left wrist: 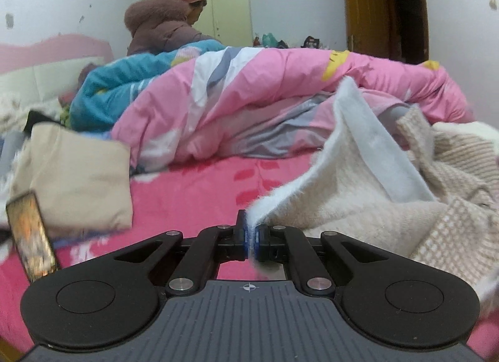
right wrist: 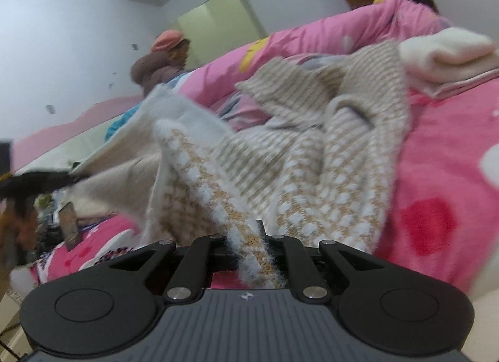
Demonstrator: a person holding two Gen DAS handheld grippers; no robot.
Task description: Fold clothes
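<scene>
Left wrist view: left gripper (left wrist: 249,238) clenched on a fuzzy white edge of the knit sweater (left wrist: 358,193), jaws pinched tight on a thin fold; rest of the garment trailing off to the right over the pink bedsheet (left wrist: 199,193). Behind, a rumpled pink duvet (left wrist: 249,93), a beige folded cloth (left wrist: 78,174) at left, and a person in a pink hat (left wrist: 174,22) seated at the far side of the bed. Right wrist view: right gripper (right wrist: 254,252) likewise clamped on the sweater (right wrist: 280,159), here on its beige-and-white checked hem, cloth bunched between the jaws and spilling toward the camera. Garment stretched loosely between both grips, part lifted off the bed, part sagging. A cream folded garment (right wrist: 446,56) at upper right. Judged soft, light, limp and stretchy, fluffy pile likely to slip; best held at hems or corners, pinched deep.
</scene>
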